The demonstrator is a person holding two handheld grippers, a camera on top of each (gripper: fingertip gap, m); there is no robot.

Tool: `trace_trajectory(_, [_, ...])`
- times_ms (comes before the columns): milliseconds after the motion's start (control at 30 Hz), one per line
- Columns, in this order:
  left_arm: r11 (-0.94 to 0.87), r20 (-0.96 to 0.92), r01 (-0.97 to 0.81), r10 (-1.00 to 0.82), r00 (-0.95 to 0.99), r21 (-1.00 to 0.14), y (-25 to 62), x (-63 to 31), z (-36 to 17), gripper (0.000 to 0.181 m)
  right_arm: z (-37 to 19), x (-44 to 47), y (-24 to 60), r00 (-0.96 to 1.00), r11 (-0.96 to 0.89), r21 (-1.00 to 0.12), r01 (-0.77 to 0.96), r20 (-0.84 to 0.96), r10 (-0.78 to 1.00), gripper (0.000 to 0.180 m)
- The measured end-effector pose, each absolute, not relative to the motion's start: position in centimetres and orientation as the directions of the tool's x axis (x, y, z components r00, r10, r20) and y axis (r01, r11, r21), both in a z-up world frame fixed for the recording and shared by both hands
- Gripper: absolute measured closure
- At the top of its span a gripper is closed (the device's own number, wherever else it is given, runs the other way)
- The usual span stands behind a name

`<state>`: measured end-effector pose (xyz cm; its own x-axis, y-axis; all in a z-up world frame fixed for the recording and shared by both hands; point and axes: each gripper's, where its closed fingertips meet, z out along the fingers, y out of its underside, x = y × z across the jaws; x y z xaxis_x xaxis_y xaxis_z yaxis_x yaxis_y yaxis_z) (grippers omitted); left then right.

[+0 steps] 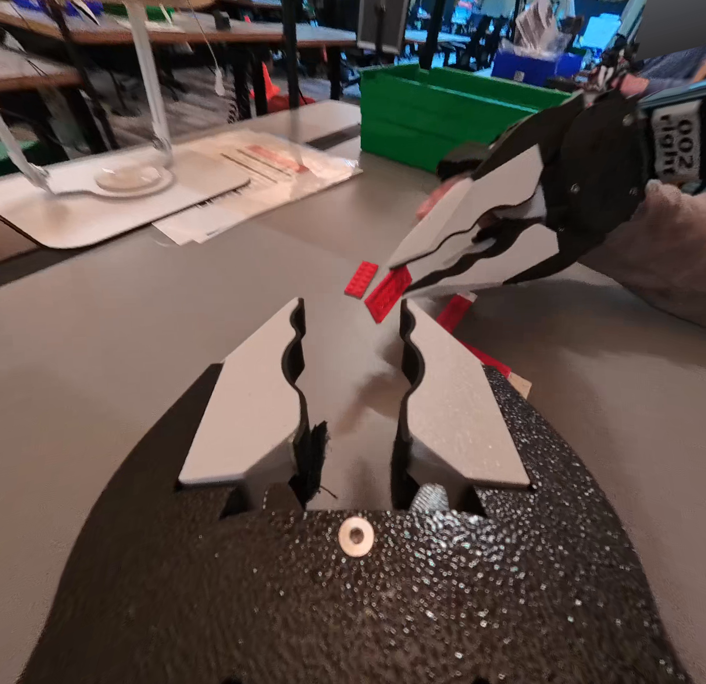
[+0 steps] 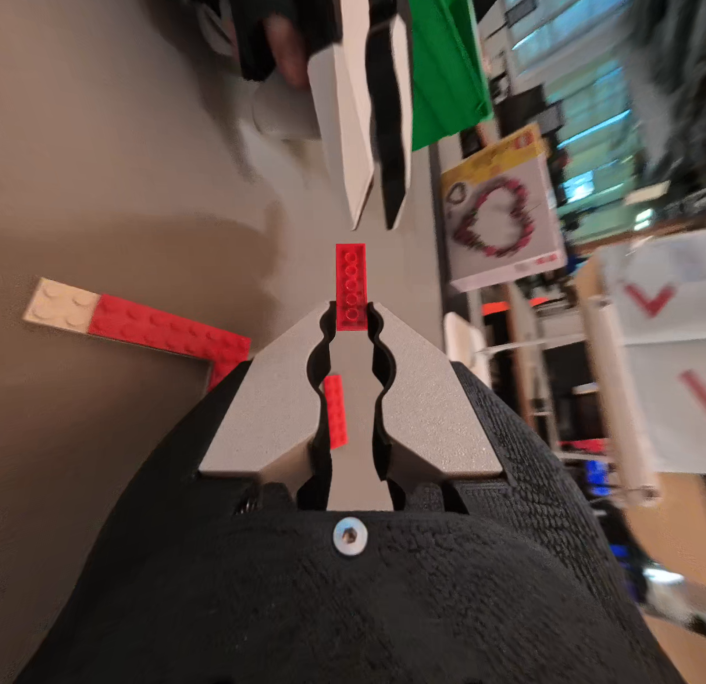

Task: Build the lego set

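Observation:
My right gripper [image 2: 351, 307] is shut on the end of a translucent red plate [image 2: 350, 280] and holds it tilted just above the table. In the left wrist view the right gripper [image 1: 397, 280] comes in from the right with this plate [image 1: 387, 295]. A second small red plate [image 1: 361, 278] lies flat beside it and shows between the right fingers [image 2: 335, 411]. An L-shaped red assembly [image 2: 168, 329] with a white plate [image 2: 61, 303] on its end lies nearby, partly hidden behind my left finger [image 1: 454, 310]. My left gripper [image 1: 353, 306] is open and empty, just short of the held plate.
A green bin [image 1: 439, 119] stands at the back of the grey table [image 1: 153, 322]. Papers and a clear stand on a white board [image 1: 114, 192] lie at the back left. The set's box [image 2: 500, 215] stands at the table's edge. A person's sleeve [image 1: 649, 253] holds the right gripper.

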<state>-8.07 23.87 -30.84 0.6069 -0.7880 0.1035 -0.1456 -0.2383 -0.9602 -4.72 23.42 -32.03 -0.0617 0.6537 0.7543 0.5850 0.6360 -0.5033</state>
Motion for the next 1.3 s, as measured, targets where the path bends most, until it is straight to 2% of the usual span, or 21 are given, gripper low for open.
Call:
trace_trajectory(200, [-0.279, 0.166, -0.142, -0.833, 0.528, -0.95, 22.7, -6.8, -31.4, 0.145, -30.2, -5.1, 22.9, -0.09, 0.817, -0.24, 0.525, 0.938, 0.334, 0.166])
trace_trajectory(400, [-0.262, 0.195, -0.077, -0.857, 0.477, -0.962, 22.0, -6.3, -30.0, 0.16, -29.3, -5.3, 22.2, -0.127, 0.866, 0.039, 0.499, 0.991, 0.028, 0.166])
trace_trajectory(500, [-0.242, 0.186, -0.065, -0.867, 0.463, -0.968, 21.7, -6.1, -29.4, 0.174, -29.1, -5.5, 21.8, -0.135, 0.865, 0.118, 0.487, 0.989, -0.059, 0.166])
trace_trajectory(633, [-0.202, 0.128, -0.114, -0.877, 0.463, -0.973, 21.5, -6.0, -29.6, 0.177, -29.1, -5.4, 21.8, -0.131, 0.864, 0.129, 0.486, 0.989, -0.074, 0.166])
trace_trajectory(700, [-0.166, 0.076, -0.145, -0.871, 0.485, -0.976, 21.7, -6.1, -29.6, 0.178, -29.0, -5.3, 21.8, -0.108, 0.871, 0.086, 0.484, 0.993, -0.038, 0.164])
trace_trajectory(767, [-0.112, -0.003, -0.194, -0.859, 0.512, -0.975, 22.0, -6.3, -29.7, 0.178, -28.5, -5.0, 22.1, -0.066, 0.875, -0.011, 0.484, 0.997, 0.049, 0.155])
trace_trajectory(833, [-0.04, -0.087, -0.223, -0.844, 0.53, -0.974, 22.1, -6.5, -29.3, 0.178, -27.7, -4.4, 22.7, 0.008, 0.854, -0.184, 0.486, 0.978, 0.206, 0.145])
trace_trajectory(900, [0.045, -0.179, -0.256, -0.827, 0.533, -0.966, 22.0, -6.5, -28.8, 0.178, -26.8, -3.7, 23.3, 0.097, 0.787, -0.412, 0.459, 0.904, 0.417, 0.139])
trace_trajectory(1000, [0.17, -0.315, -0.307, -0.791, 0.524, -0.937, 21.6, -6.2, -28.1, 0.178, -27.1, -3.1, 23.0, 0.107, 0.543, -0.76, 0.357, 0.611, 0.784, 0.137])
trace_trajectory(1067, [0.24, -0.388, -0.334, -0.771, 0.504, -0.911, 21.1, -5.7, -28.0, 0.178, -27.8, -2.8, 22.6, 0.069, 0.328, -0.894, 0.306, 0.364, 0.929, 0.137])
trace_trajectory(1167, [0.378, -0.561, -0.436, -0.699, 0.444, -0.816, 20.6, -5.1, -28.4, 0.178, -28.4, -2.4, 21.8, -0.005, 0.056, -0.962, 0.266, 0.056, 0.998, 0.136])
trace_trajectory(1300, [0.552, -0.793, -0.591, -0.537, 0.288, -0.588, 19.8, -3.8, -29.6, 0.178, -29.3, -2.0, 20.7, -0.078, -0.123, -0.943, 0.31, -0.154, 0.985, 0.137])
